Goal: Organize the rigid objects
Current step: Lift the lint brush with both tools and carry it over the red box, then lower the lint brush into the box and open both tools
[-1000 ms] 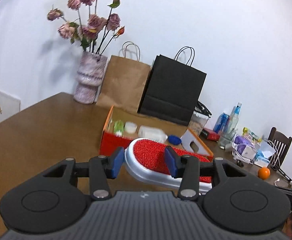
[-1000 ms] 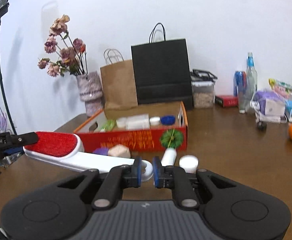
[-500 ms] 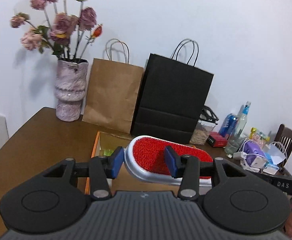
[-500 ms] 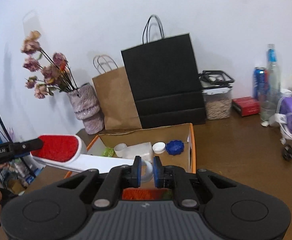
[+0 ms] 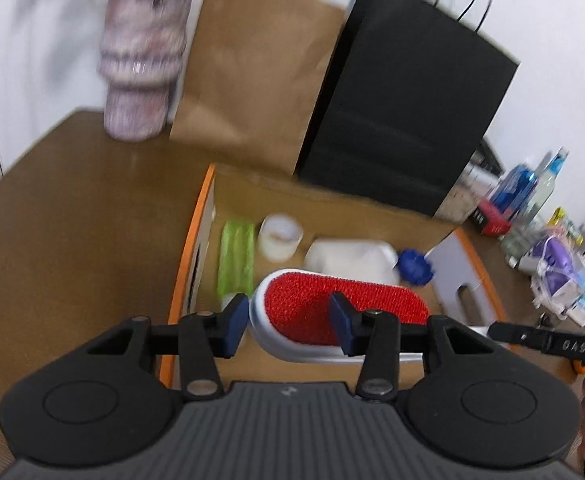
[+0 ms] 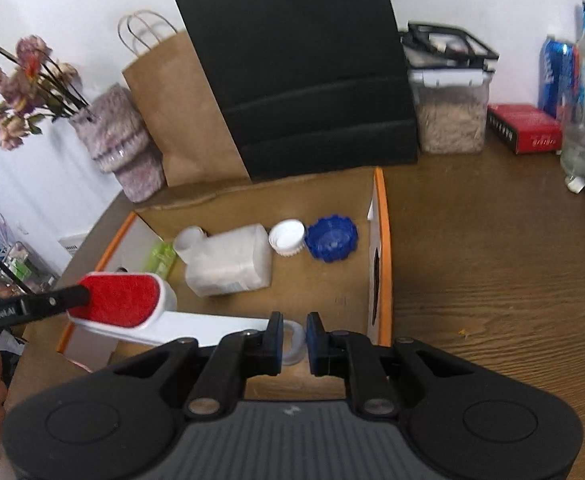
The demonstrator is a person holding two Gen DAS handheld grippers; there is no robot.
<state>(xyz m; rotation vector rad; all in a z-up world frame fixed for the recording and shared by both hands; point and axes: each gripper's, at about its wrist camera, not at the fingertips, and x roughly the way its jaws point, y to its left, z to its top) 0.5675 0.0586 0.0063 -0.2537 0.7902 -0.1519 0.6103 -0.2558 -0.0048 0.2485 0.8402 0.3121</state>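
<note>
Both hand-held grippers clamp the lint brush [image 6: 122, 300] – left hand-held gripper [image 5: 288, 324] on its head, right hand-held gripper [image 6: 293, 338] on its handle; lower it level into the box [image 6: 380, 240], clear of the bottle [image 6: 228, 260] at twelve o'clock.

In my left view, low centre of the frame, the left tool [image 5: 290, 326] grips the red-faced head of a white lint brush [image 5: 340, 316], one pad on each edge. It hangs over an open orange-rimmed cardboard box [image 5: 190, 256] on the brown table [image 5: 72, 220]. Inside the box I see a green roll [image 5: 235, 258], a white cup [image 5: 281, 236], a white jug [image 5: 352, 258] and a blue cap [image 5: 414, 266]. At right, the right tool's [image 5: 548, 344] black finger reaches in. Behind the box stand a black bag [image 5: 408, 108], a brown bag [image 5: 252, 80] and a vase [image 5: 142, 64].
</note>
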